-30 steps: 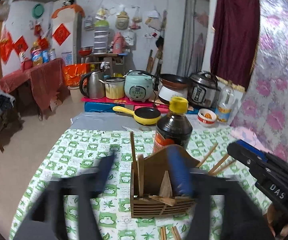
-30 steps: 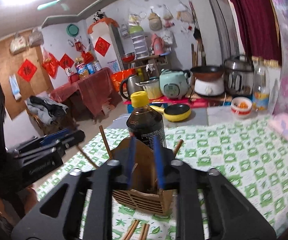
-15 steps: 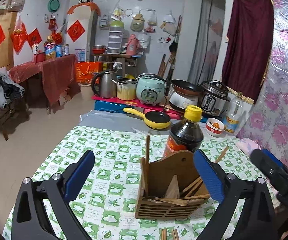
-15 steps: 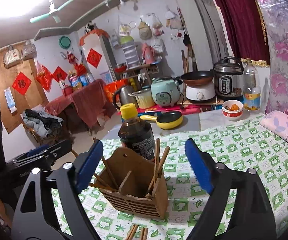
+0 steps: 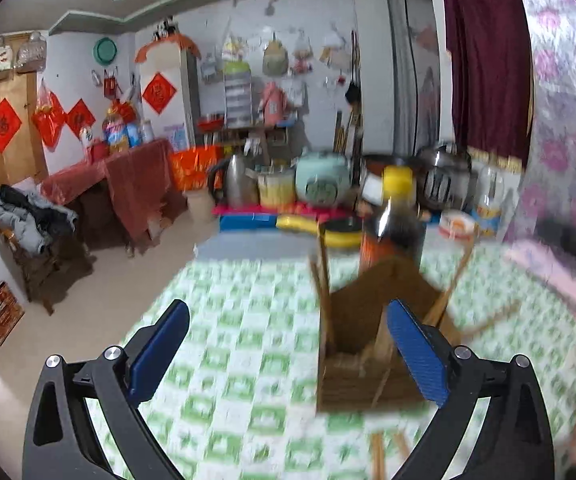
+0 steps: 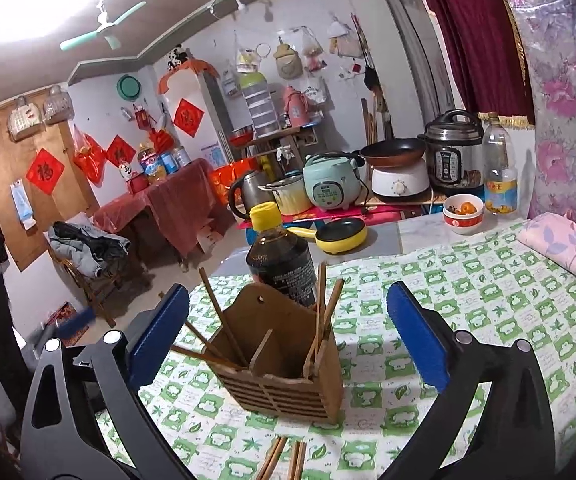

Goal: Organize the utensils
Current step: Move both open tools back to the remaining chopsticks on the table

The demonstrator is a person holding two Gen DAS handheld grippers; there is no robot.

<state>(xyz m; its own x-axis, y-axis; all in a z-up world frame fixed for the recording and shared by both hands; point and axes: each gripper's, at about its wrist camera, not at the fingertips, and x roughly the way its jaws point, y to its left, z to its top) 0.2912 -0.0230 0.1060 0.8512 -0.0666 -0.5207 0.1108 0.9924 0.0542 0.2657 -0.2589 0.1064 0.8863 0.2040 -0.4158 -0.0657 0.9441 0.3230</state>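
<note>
A brown wooden holder (image 6: 288, 388) with two compartments stands on the green checked tablecloth (image 6: 468, 300). Chopsticks lean in its left compartment (image 6: 223, 316) and its right one (image 6: 320, 300). More chopsticks (image 6: 283, 460) lie loose on the cloth in front of it. My right gripper (image 6: 288, 292) hangs just before the holder with its jaws opening wide. The holder shows between the blue pads (image 6: 416, 340), and neither pad touches it. In the blurred left wrist view my left gripper (image 5: 286, 310) is open and holds nothing, with the holder (image 5: 368, 376) behind its right finger.
A dark sauce bottle (image 6: 279, 260) with a yellow cap stands right behind the holder. A yellow pan (image 6: 340, 236), a red-and-white bowl (image 6: 464, 216), cookers and a kettle crowd the far end. A pink pillow (image 6: 560, 248) lies at the right edge.
Both pairs of jaws have spread wide. The right gripper has drawn back from the holder, where chopsticks now stand in the right compartment. The left view has swung left, and the holder now sits to its right.
</note>
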